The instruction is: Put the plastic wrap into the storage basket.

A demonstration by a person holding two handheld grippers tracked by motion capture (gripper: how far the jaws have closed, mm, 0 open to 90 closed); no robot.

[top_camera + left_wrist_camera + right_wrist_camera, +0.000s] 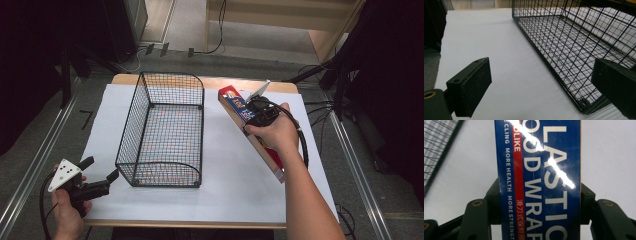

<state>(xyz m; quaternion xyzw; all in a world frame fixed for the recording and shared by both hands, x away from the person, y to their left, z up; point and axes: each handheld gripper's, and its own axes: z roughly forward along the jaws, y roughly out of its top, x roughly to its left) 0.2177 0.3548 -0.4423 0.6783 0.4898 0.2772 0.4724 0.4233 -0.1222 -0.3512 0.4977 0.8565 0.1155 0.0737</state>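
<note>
White sheeting [235, 165] covers the worktop [210, 82], whose wooden edge shows at the far and near sides.

Left tongs [102, 172]: held in the person's left hand [67, 210] at the near left corner of the worktop, a grey three-cornered plate [65, 174] on top. The jaws stand wide apart with nothing between them. In the left gripper view the left tongs [541, 87] point along the sheet [499, 50] toward the near corner of the basket [574, 50]; one jaw lies just beside that corner, whether touching cannot be told.

Black wire mesh basket [165, 132]: stands upright on the sheet, left of centre, long axis running away from the person. It has a rectangular floor, arched end walls and an open top. Nothing lies inside.

Box of plastic food wrap [235, 102]: long, narrow, blue and red, placed right of the basket and apart from it, lying diagonally from far left to near right. Its near end reaches the right edge of the sheet.

Right tongs [257, 116]: held in the person's right hand [275, 131] over the middle of the box. In the right gripper view the right tongs [540, 195] are closed against both long sides of the box [541, 170], the printed face toward the camera. A corner of the basket [436, 147] shows at upper left, with white sheet [609, 152] beyond
</note>
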